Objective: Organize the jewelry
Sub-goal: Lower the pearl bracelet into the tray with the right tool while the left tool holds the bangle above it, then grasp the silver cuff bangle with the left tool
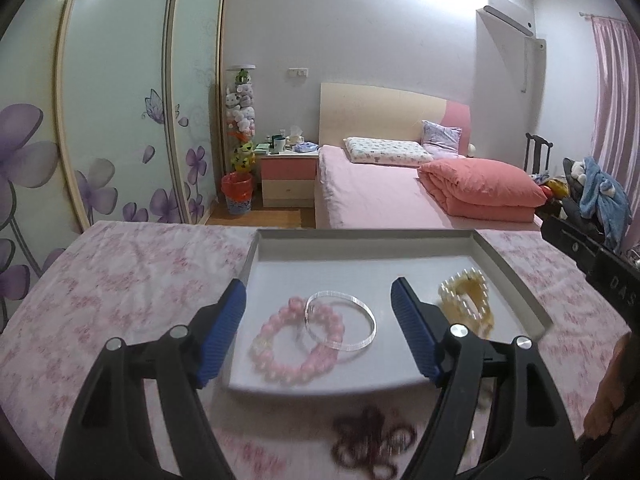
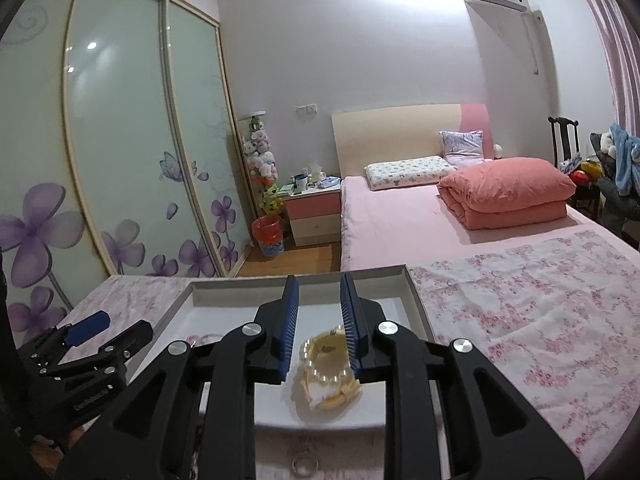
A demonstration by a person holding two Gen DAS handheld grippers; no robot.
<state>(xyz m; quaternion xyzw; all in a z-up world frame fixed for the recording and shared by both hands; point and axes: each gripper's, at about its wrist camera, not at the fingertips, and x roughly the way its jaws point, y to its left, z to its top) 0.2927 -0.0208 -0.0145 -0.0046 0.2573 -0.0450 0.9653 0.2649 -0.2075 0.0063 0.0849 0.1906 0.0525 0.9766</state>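
From the left wrist, the left gripper (image 1: 318, 308) hangs wide open above the grey tray (image 1: 512, 276), where a pink bead bracelet (image 1: 296, 340) overlaps a clear bangle (image 1: 340, 320) — and a dark red beaded piece (image 1: 372, 440) lies blurred on the floral cloth (image 1: 120, 280) in front.

From the right wrist, the right gripper (image 2: 318, 320) stands narrowed but apart over the pearl-and-yellow bracelet (image 2: 328, 372), apparently just placed in the tray. Next, probably, fetching the dark piece — a low, careful pinch.

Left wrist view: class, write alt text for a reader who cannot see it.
The open left gripper hovers over a grey tray holding a pink bead bracelet, an overlapping clear bangle and a yellow pearl bracelet. A dark bead bracelet lies on the floral cloth.
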